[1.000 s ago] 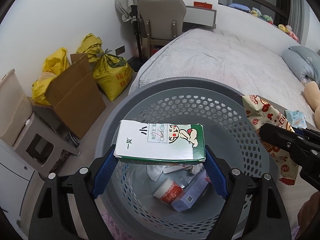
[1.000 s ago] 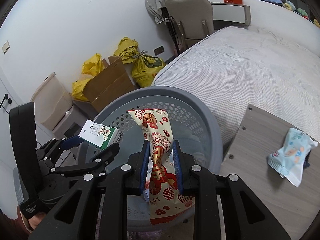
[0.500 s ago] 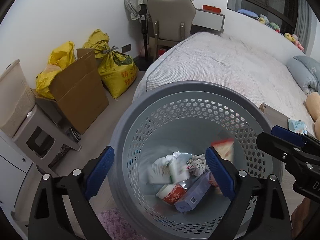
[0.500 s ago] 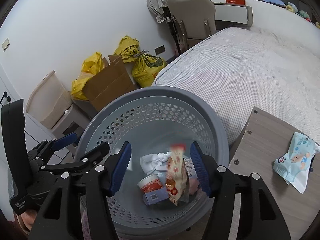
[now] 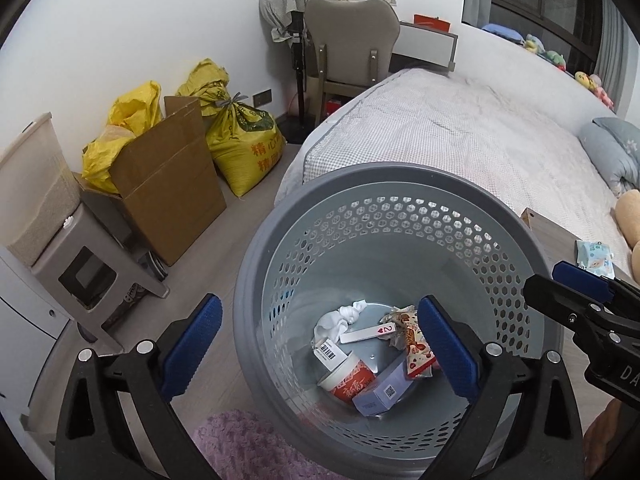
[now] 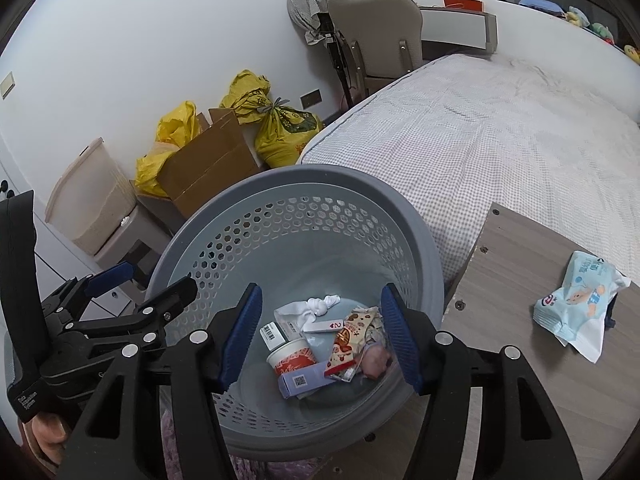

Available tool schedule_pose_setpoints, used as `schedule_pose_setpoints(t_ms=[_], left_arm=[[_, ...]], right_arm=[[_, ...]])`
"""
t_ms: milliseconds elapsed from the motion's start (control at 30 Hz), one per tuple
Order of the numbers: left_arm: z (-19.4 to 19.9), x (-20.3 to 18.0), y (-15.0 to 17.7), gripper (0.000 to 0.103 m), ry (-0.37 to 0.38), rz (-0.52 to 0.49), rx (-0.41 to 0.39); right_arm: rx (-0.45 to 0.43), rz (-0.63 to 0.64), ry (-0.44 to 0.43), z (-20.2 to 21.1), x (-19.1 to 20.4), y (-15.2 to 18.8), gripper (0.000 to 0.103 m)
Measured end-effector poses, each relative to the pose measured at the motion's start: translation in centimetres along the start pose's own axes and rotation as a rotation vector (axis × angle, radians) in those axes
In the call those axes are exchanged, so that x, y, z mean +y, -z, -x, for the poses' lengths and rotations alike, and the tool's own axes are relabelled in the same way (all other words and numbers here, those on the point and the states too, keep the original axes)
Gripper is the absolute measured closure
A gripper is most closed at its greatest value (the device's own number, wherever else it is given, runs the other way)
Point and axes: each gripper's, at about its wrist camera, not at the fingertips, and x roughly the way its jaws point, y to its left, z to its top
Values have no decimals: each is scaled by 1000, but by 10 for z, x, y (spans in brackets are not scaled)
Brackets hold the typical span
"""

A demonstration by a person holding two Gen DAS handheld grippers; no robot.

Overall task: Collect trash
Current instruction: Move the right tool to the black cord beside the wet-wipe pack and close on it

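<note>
The one piece of trash not yet collected, the pale blue wipes packet (image 6: 576, 300), lies flat on the wooden side table (image 6: 504, 248) just beside the grey perforated basket (image 6: 296, 178), its long axis running slantwise from the table's near edge up toward the bed (image 6: 500, 128). Over the basket, the right gripper (image 6: 320, 336) hangs with its jaws spread and nothing between them, the packet lying off to its right, so this is the nearer hand. On the basket's far side from the table, the left gripper (image 5: 316, 348) is opening wide over the cup, box and wrappers, also empty.
</note>
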Motion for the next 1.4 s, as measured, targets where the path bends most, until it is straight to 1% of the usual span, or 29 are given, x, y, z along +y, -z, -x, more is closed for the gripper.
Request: schedule_pose_setpoints(t_ms=[300, 467, 667, 900, 1100, 1267, 1400], left_arm=[[14, -4, 3, 6, 3, -10, -25], [23, -12, 6, 6, 23, -25, -35], [30, -25, 12, 6, 61, -42, -37], [33, -53, 19, 6, 107, -78, -26], [38, -79, 18, 6, 140, -101, -30], [39, -102, 18, 6, 150, -137, -30], [38, -119, 16, 6, 152, -159, -26]], right_arm=[[-19, -6, 29, 19, -2, 9, 43], [-31, -16, 50, 31, -4, 16, 43], [-54, -37, 97, 53, -17, 28, 43], [-61, -114, 187, 85, -58, 57, 43], [-72, -186, 255, 103, -101, 72, 43], [-74, -235, 290, 104, -140, 74, 43], [-58, -251, 298, 97, -162, 71, 43]])
